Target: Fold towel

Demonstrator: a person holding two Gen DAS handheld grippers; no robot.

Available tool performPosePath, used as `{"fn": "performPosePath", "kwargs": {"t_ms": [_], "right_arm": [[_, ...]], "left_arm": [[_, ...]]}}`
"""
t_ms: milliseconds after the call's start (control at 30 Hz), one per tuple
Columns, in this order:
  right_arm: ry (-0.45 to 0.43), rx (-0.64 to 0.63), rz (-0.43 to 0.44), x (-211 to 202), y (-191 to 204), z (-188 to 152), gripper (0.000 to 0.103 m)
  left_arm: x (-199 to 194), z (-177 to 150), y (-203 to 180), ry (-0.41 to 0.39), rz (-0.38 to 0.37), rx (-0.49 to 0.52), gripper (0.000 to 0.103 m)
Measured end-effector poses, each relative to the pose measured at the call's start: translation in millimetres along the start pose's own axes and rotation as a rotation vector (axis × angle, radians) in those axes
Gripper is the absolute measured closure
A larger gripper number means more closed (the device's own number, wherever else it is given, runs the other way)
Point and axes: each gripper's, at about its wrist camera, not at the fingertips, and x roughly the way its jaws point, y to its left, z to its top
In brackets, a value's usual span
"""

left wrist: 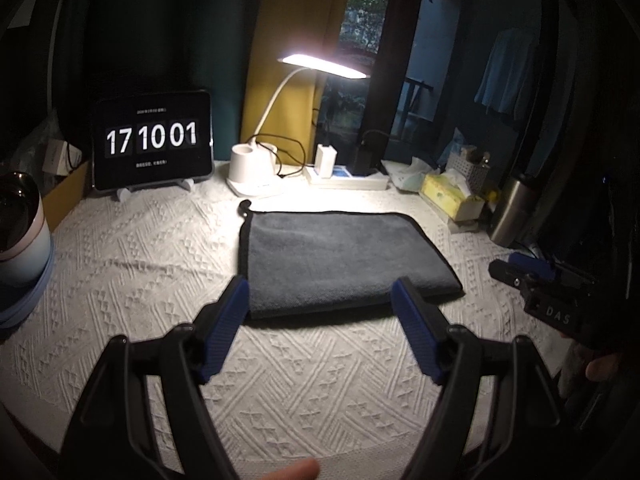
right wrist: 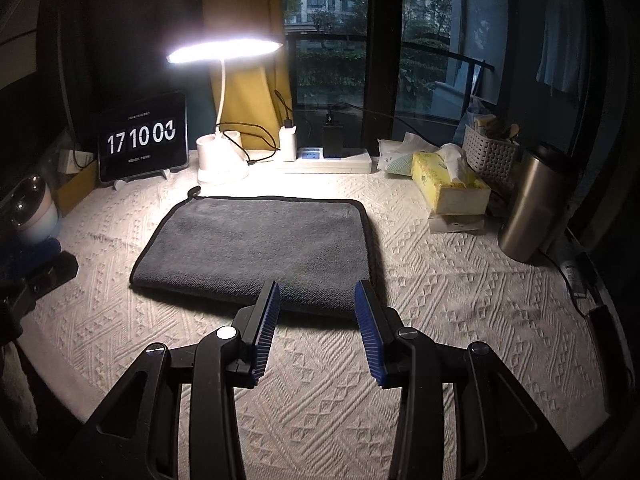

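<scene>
A dark grey towel (left wrist: 340, 260) with black trim lies flat, folded in half, on the white textured tablecloth (left wrist: 140, 264); it also shows in the right wrist view (right wrist: 256, 248). My left gripper (left wrist: 320, 292) is open and empty, its blue-padded fingers just in front of the towel's near folded edge. My right gripper (right wrist: 318, 296) is open and empty, hovering over the towel's near right corner. The right gripper also shows at the right edge of the left wrist view (left wrist: 536, 276).
At the back stand a tablet clock (left wrist: 152, 140), a lit desk lamp (left wrist: 256, 168), a power strip (left wrist: 348, 176), a tissue box (right wrist: 448, 188), a white basket (right wrist: 490, 156) and a steel flask (right wrist: 532, 208). A pink-and-blue cup (left wrist: 20, 228) sits at the left.
</scene>
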Motion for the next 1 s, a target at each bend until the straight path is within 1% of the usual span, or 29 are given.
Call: {"fn": "performPosePath", "kwargs": {"t_ms": [200, 333, 400, 433, 533, 567, 600, 633, 667, 733, 867, 1000], "right_arm": [[-0.032, -0.015, -0.002, -20, 7, -2, 0.062], [-0.060, -0.019, -0.003, -35, 11, -3, 0.062], [-0.072, -0.022, -0.003, -42, 13, -4, 0.062], [-0.077, -0.022, -0.003, -45, 14, -5, 0.062], [-0.095, -0.020, -0.003, -55, 16, -6, 0.061], [-0.100, -0.019, -0.003, -58, 17, -7, 0.061], [-0.106, -0.020, -0.003, -62, 18, -8, 0.057], [-0.113, -0.020, -0.002, -65, 18, -9, 0.050], [-0.119, -0.018, 0.000, -68, 18, -10, 0.048], [-0.132, -0.014, 0.006, -76, 18, -12, 0.048], [-0.170, -0.011, 0.008, -90, 20, -15, 0.048], [-0.226, -0.032, -0.043, -106, 23, -19, 0.048]], "left_arm": [[-16, -1, -3, -0.037, 0.003, 0.008, 0.028], [-29, -3, -6, -0.087, -0.004, 0.026, 0.028], [-35, -3, -8, -0.109, 0.009, 0.028, 0.027], [-38, -3, -9, -0.118, 0.016, 0.030, 0.026], [-44, -5, -12, -0.133, 0.022, 0.042, 0.014], [-47, -6, -13, -0.143, 0.024, 0.049, 0.013], [-49, -6, -14, -0.150, 0.024, 0.053, 0.012], [-52, -7, -16, -0.160, 0.027, 0.061, 0.011], [-55, -8, -18, -0.172, 0.036, 0.070, 0.011], [-60, -9, -21, -0.195, 0.047, 0.090, 0.010], [-69, -9, -24, -0.217, 0.042, 0.107, 0.009], [-80, -8, -25, -0.257, 0.037, 0.108, 0.009]]}}
